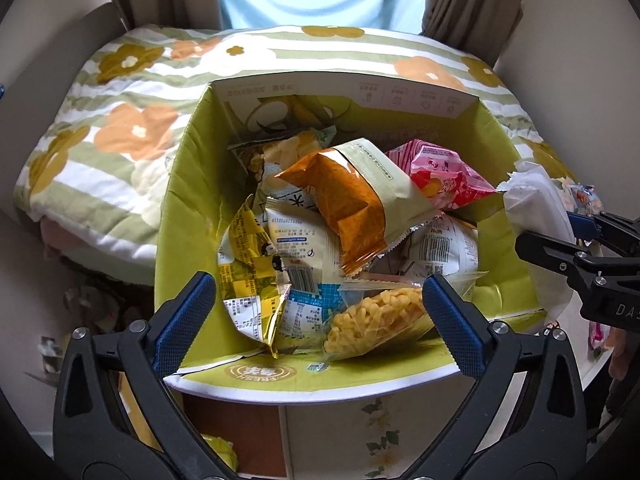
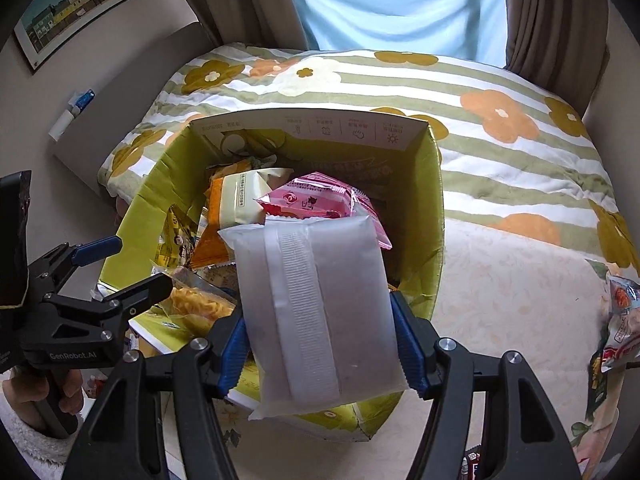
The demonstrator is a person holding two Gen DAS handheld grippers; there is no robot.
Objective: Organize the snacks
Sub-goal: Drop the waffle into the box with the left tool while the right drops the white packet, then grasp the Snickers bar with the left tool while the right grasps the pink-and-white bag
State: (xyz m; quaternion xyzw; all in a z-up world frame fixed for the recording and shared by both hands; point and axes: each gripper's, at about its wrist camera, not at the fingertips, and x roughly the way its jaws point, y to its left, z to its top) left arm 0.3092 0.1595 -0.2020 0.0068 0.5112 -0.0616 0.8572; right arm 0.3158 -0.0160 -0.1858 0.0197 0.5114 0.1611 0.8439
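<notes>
A: Down the left wrist view, the left gripper (image 1: pixel 318 326) is hanging over the green cardboard box (image 1: pixel 188 208), jaws standing wide with nothing between them.

B: And the box is sitting in the centre of the frame, packed. An orange snack bag (image 1: pixel 344 208) is lying on top of the heap, a pink packet (image 1: pixel 444 180) is leaning at the upper right of the pile, and a clear bag of yellow puffs (image 1: pixel 376 320) is resting at the lower edge, right between those spread blue pads.

A: A yellow wrapper (image 1: pixel 248 260) is crumpling against the box's left wall, too.

B: Switching to the right wrist view: the right gripper (image 2: pixel 318 344) is clamping a white packet (image 2: pixel 316 300), the pads pressing on both its long edges.

A: That packet is hovering tilted over the near right part of the box, its ridged seam facing the camera, filling the middle of the frame.

B: Behind the box, a floral striped quilt (image 2: pixel 500 168) is spreading across the upper half. At the right edge, another snack bag (image 2: pixel 620 332) is lying outside the box.

A: And at lower left, a person's hand (image 2: pixel 36 392) is gripping the other tool's handle.
</notes>
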